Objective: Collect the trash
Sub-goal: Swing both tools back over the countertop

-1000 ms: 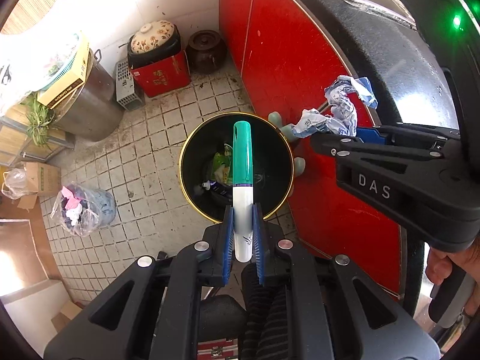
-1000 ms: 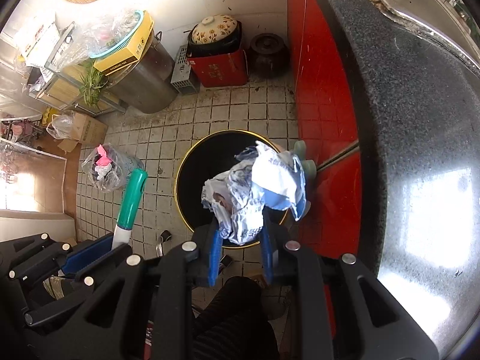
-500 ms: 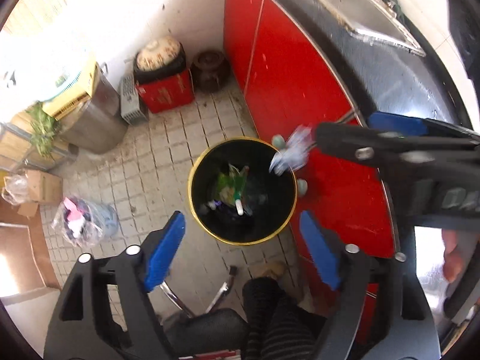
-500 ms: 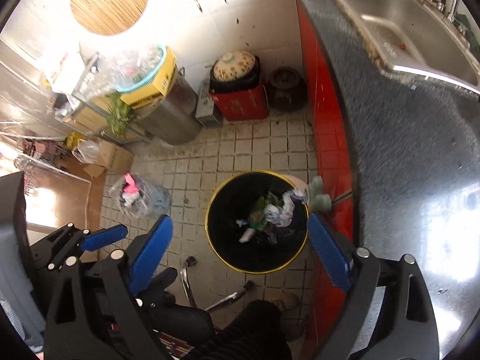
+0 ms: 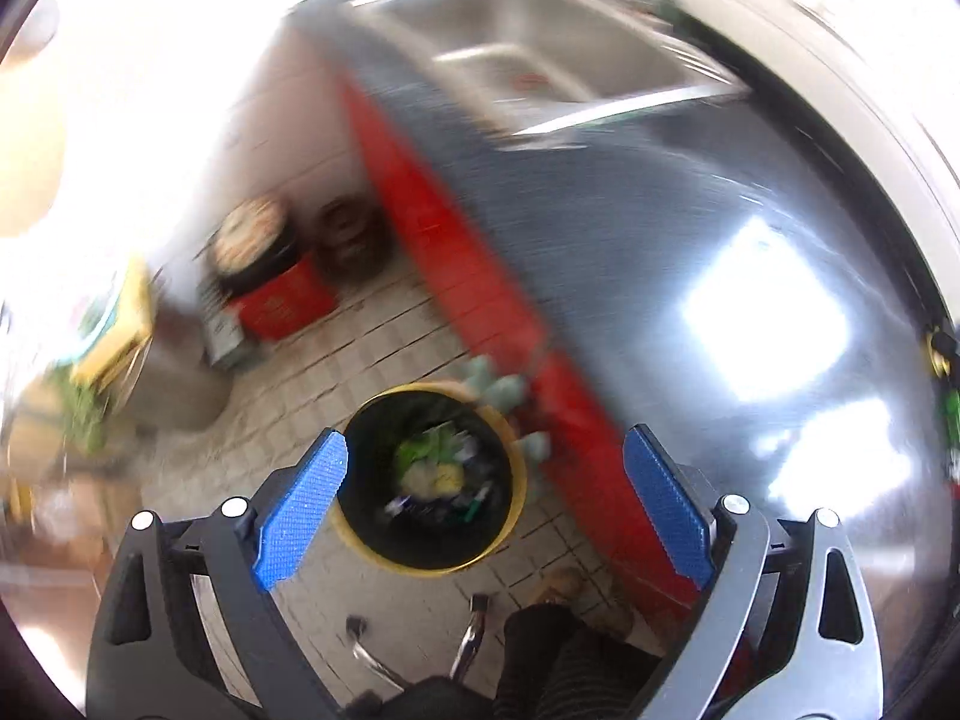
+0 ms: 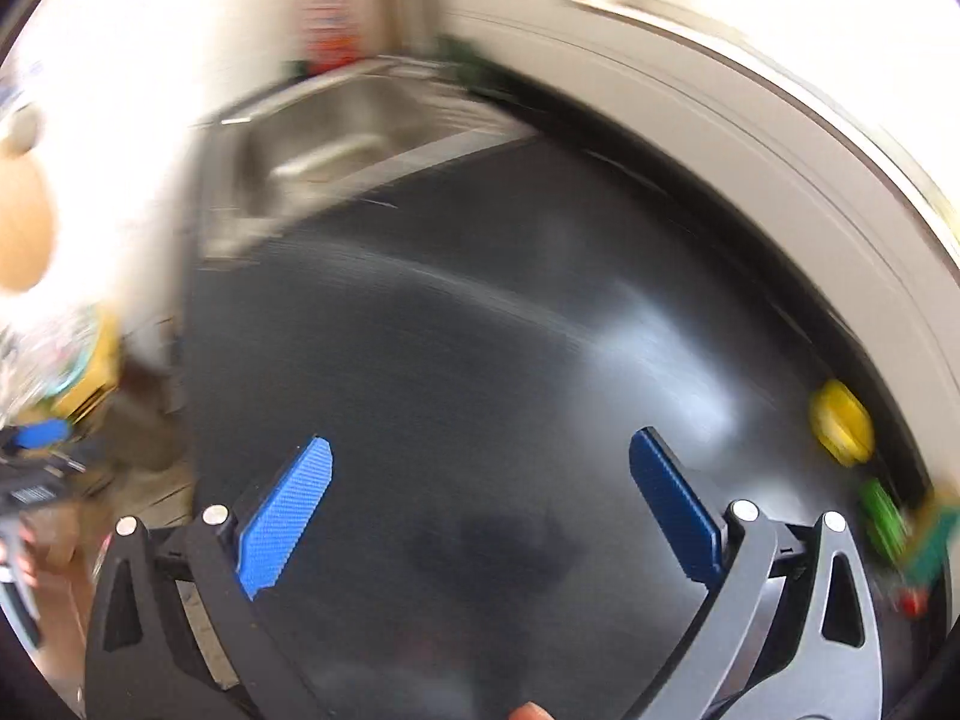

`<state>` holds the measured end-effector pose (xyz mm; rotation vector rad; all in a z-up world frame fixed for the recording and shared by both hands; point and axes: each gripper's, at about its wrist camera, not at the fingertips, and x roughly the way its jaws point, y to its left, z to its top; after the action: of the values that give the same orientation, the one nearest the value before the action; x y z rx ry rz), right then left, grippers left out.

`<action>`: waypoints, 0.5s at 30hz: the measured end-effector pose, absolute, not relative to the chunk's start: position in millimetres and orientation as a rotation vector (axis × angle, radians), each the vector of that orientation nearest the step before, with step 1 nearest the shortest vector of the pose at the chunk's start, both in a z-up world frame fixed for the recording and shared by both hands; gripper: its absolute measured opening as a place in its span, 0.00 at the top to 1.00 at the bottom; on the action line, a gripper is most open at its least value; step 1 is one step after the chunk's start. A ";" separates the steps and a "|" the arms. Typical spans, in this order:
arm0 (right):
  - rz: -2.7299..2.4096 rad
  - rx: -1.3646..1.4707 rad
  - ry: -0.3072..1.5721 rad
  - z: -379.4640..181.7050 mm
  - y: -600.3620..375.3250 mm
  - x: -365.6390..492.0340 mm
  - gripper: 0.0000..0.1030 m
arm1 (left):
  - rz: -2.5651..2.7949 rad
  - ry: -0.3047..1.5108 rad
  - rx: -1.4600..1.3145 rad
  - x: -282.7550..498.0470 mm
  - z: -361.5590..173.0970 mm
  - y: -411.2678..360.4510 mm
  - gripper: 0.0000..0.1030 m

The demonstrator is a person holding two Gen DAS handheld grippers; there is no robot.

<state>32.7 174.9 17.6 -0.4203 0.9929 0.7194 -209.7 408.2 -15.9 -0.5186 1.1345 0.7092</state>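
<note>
Both views are motion-blurred. In the left wrist view my left gripper (image 5: 485, 450) is open and empty, high above a black trash bin with a yellow rim (image 5: 515, 495) on the tiled floor; mixed trash (image 5: 435, 474) lies inside it. In the right wrist view my right gripper (image 6: 480, 456) is open and empty above the dark countertop (image 6: 480, 312). A yellow object (image 6: 840, 429) and green objects (image 6: 882, 519) lie at the counter's far right edge. The left gripper (image 6: 36, 450) shows at the left edge of the right wrist view.
A steel sink (image 5: 540, 54) is set in the counter at the back; it also shows in the right wrist view (image 6: 354, 120). Red cabinet fronts (image 5: 480, 276) run beside the bin. Pots and a red box (image 5: 270, 276) stand by the wall.
Both grippers opened and dropped the green marker and the crumpled paper into the bin. Both have since swung up and right toward the countertop.
</note>
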 end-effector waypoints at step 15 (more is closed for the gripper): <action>-0.091 -0.055 1.117 -1.1 -227.3 73.9 0.07 | 0.126 1.194 -0.246 57.7 -3.7 197.2 0.09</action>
<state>73.9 -227.3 -1.1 -0.0548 1.1171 -0.0914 57.7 197.2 -3.7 -0.2462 1.1944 0.1256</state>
